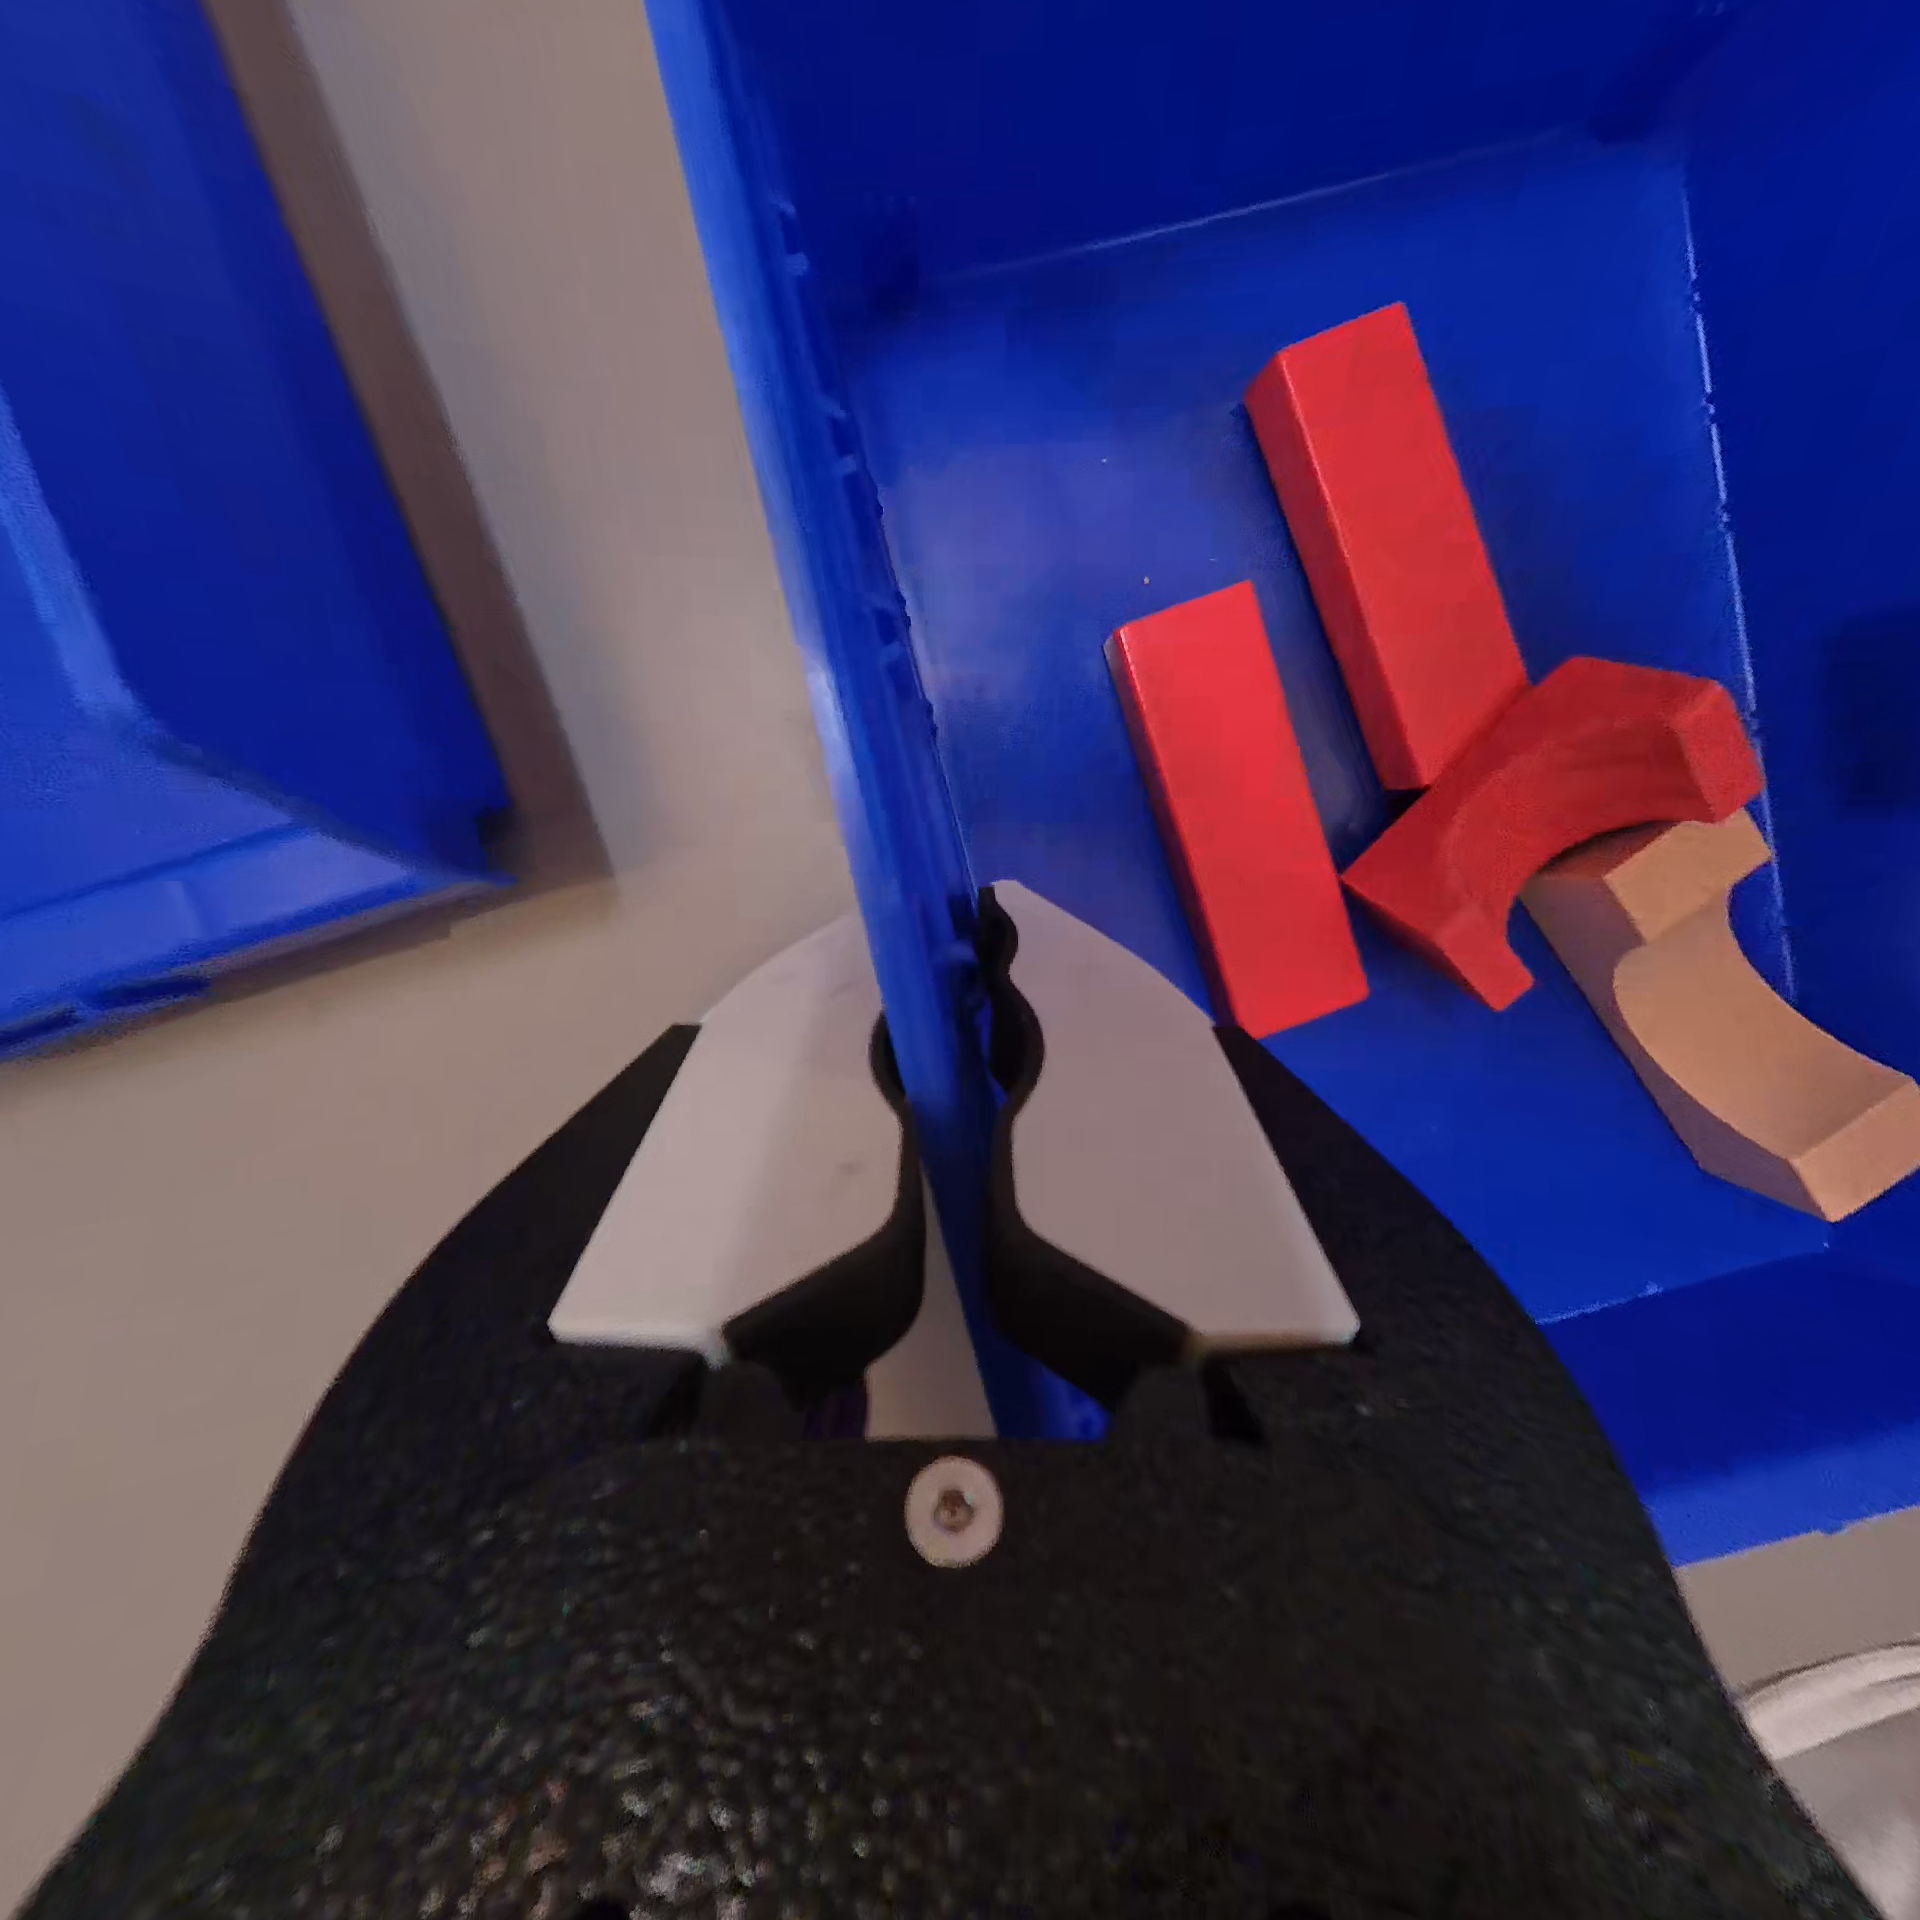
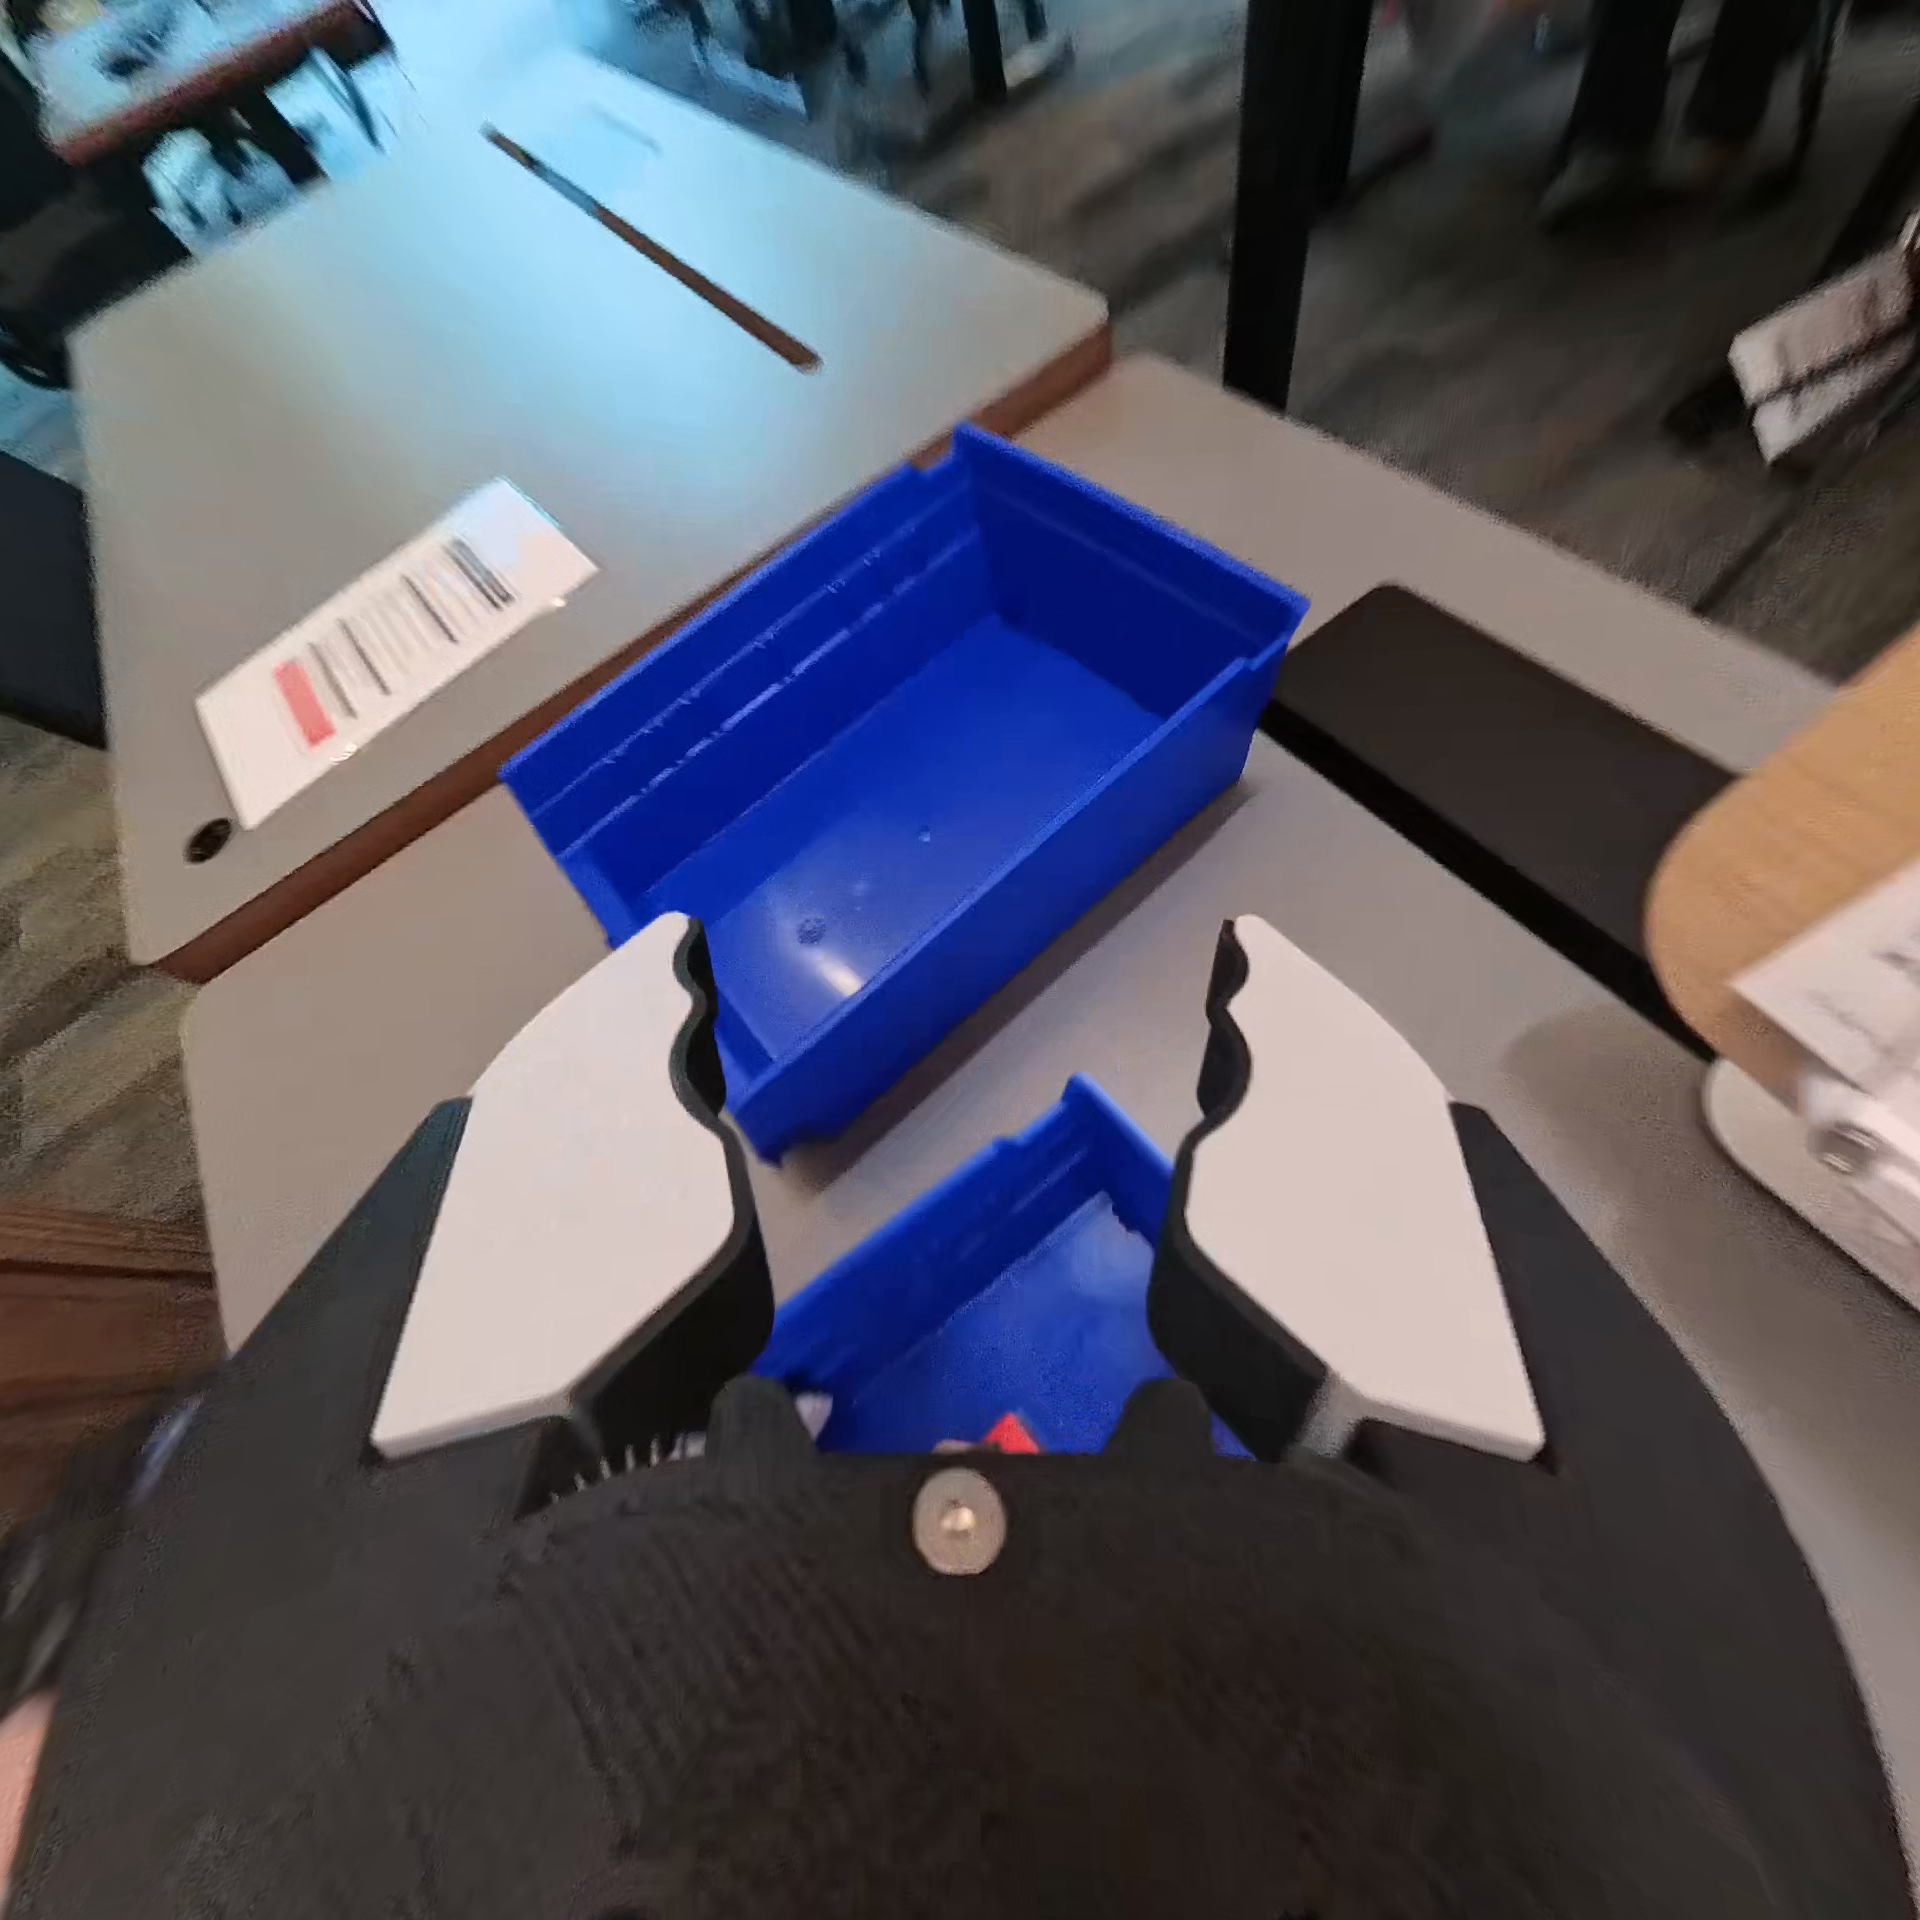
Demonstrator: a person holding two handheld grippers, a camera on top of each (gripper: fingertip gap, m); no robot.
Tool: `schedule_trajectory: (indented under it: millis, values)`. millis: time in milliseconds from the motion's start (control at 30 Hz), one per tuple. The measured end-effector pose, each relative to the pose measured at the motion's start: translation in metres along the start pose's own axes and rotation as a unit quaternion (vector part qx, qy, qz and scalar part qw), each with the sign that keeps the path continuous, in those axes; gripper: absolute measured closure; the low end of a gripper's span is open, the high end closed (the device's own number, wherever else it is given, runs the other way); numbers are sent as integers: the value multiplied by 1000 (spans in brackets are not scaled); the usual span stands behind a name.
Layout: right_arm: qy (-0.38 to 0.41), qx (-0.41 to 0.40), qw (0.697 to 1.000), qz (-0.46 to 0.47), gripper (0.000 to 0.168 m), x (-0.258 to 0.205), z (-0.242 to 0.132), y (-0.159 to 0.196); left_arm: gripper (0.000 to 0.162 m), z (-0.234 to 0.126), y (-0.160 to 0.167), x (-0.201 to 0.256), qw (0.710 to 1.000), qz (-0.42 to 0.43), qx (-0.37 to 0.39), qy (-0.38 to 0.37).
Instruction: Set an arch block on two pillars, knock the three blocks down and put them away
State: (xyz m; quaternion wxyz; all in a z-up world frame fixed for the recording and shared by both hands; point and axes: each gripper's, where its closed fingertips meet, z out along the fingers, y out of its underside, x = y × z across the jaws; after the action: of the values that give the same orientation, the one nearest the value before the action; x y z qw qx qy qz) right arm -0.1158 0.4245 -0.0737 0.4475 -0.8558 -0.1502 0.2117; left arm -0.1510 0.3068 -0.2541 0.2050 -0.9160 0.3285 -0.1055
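Note:
My left gripper (image 1: 940,997) is shut on the side wall of a blue bin (image 1: 883,582), one finger outside and one inside. Inside that bin lie two red rectangular blocks (image 1: 1236,810) (image 1: 1382,540), a red arch block (image 1: 1558,800) and a tan arch block (image 1: 1745,1039). My right gripper (image 2: 961,1029) is open and empty, held above the table. Between its fingers shows the near blue bin (image 2: 997,1309) with a bit of red at its bottom edge. Beyond the fingertips stands a second blue bin (image 2: 904,748), empty.
The second blue bin also shows at the left of the left wrist view (image 1: 187,582). On the grey table (image 2: 1299,540) lie a black flat pad (image 2: 1486,758) and a tan and white object (image 2: 1808,935) at right. Another table with a printed sheet (image 2: 395,644) stands behind. There is about 20 cm between the tips of the two grippers.

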Motion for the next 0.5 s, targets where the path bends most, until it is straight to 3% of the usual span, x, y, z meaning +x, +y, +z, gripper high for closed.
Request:
schedule_trajectory:
  millis: [100, 200, 367, 500]
  values:
    - [41, -73, 996, 42, 78, 18, 63, 10, 155, -3, 5, -7, 1000, 0, 12, -10]
    - [57, -114, 990, 62, 86, 27, 104, 21, 154, -6, 8, -11, 1000, 2, 23, -18]
    - [146, -170, 974, 19, 88, 64, 138, 35, 153, -8, 10, -13, 999, 7, 33, -14]
    - [121, -190, 974, 30, 93, 61, 161, 40, 152, -9, 10, -15, 999, 9, 42, -15]
